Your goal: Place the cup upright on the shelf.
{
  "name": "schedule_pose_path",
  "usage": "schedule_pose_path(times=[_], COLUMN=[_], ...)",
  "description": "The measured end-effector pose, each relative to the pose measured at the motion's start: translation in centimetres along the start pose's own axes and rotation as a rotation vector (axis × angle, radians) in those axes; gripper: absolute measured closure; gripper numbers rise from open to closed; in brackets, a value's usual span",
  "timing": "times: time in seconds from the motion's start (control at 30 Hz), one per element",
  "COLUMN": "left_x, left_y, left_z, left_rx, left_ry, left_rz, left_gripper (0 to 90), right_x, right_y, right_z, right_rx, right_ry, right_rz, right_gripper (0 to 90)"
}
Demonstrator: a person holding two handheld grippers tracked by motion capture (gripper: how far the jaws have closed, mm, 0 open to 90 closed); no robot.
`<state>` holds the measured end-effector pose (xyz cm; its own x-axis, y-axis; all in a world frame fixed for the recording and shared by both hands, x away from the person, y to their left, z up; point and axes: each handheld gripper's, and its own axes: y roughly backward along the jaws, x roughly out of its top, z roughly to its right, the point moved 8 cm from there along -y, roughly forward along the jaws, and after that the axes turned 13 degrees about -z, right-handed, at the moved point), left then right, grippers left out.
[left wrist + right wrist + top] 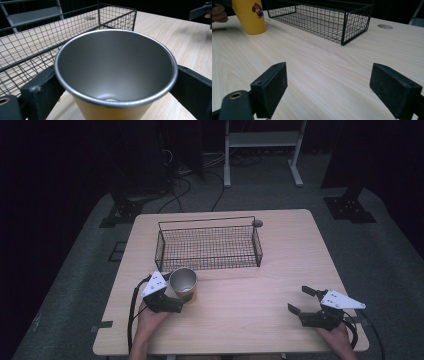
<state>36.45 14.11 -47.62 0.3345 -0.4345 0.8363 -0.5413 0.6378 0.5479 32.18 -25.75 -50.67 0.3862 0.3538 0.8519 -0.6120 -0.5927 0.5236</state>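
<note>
Black jaws of the left gripper (pixel 176 301) sit tight on both sides of the yellow cup (pixel 115 75), so it is squeezing the cup and keeping it upright on the table (pixel 240 320). From the high view the cup (pixel 183 285) stands near the left front part of the table, just in front of the wire basket (pixel 209 245), which lies at about 1 o'clock from it. I think the cup is held this way so it can be lifted and put into the basket, since the basket is so close and has nothing in it. Over at 3 o'clock from the cup, the right gripper (pixel 303 301) rests low near the table with its jaws spread wide and nothing between them, as if it is just waiting. It is hard to see the cup's bottom, and the little picture on the cup (pixel 256 10) is too small to make out well. The room behind the table is very dark.
</note>
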Motion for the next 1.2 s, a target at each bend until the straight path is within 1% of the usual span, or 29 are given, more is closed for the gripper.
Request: schedule_pose_path(times=[0.37, 0.43, 0.57, 0.63, 0.77, 0.93, 1.07, 1.2], left_x=[0.42, 0.52, 0.57, 0.57, 0.56, 0.57, 0.76, 0.82], left_y=[-0.45, -0.44, -0.59, -0.63, -0.64, -0.64, -0.56, -0.59], left_z=[-0.1, -0.15, -0.24, -0.2, -0.18, -0.05, 0.03, 0.03], left_rx=[-0.006, -0.008, -0.005, -0.013, -0.012, -0.018, -0.035, -0.034], left_ry=[0.0, 0.002, 0.001, 0.0, -0.009, -0.013, -0.004, -0.005], left_rz=[-0.002, 0.005, -0.001, 0.002, 0.001, 0.001, 0.019, 0.019], left_gripper=[2.5, 3.9, 5.4, 7.9, 11.1, 12.0, 12.3, 12.3], right_x=[0.0, 0.0, 0.0, 0.0, 0.0, 0.0, 0.0, 0.0], right_y=[0.0, -0.01, 0.0, -0.01, 0.0, 0.0, -0.01, -0.01], right_z=[0.01, 0.01, 0.01, 0.01, 0.02, 0.02, 0.02, 0.02], right_rx=[0.0, 0.0, 0.0, 0.001, 0.002, 0.002, 0.002, 0.002], right_ry=[-0.001, -0.001, -0.001, -0.002, -0.003, -0.003, -0.003, -0.003], right_rz=[-0.001, 0.0, -0.001, -0.001, -0.001, -0.001, -0.001, -0.001], right_gripper=[13.6, 13.6, 13.6, 13.6, 13.6, 13.6, 13.6, 13.6])
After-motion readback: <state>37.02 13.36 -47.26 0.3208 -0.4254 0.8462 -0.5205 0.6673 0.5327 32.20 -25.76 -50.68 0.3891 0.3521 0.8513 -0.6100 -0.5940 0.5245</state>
